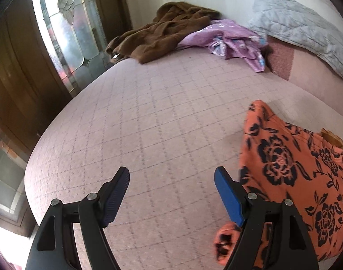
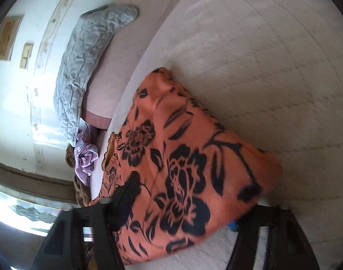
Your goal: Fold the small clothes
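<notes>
Left tool (image 1: 171,177) is seen nearest in its own view, jaws spread wide with nothing between them, poised over bare quilted bed cover (image 1: 149,123). Right tool (image 2: 180,202) is seen with orange floral garment (image 2: 182,157) draped between and over its fingers; the far finger is hidden under cloth, so it cannot be told whether the pads are clamped on the fabric or merely around it. The garment lies on the bed, just to the right of the left tool, partly bunched, one hem raised. The fabric is judged thin, light and limp, likely to sag and slide on the smooth cover, so hold is best taken at a corner or hem edge, with the opposite corner pinched by the free tool. Ample open cover is noted to the left and ahead for spreading and folding. Farther back, a purple garment (image 1: 230,40) and a brown garment (image 1: 162,36) are heaped near the bed's far edge, beside a grey pillow (image 1: 302,27) against the wall. The bed edge at left drops toward a door.
</notes>
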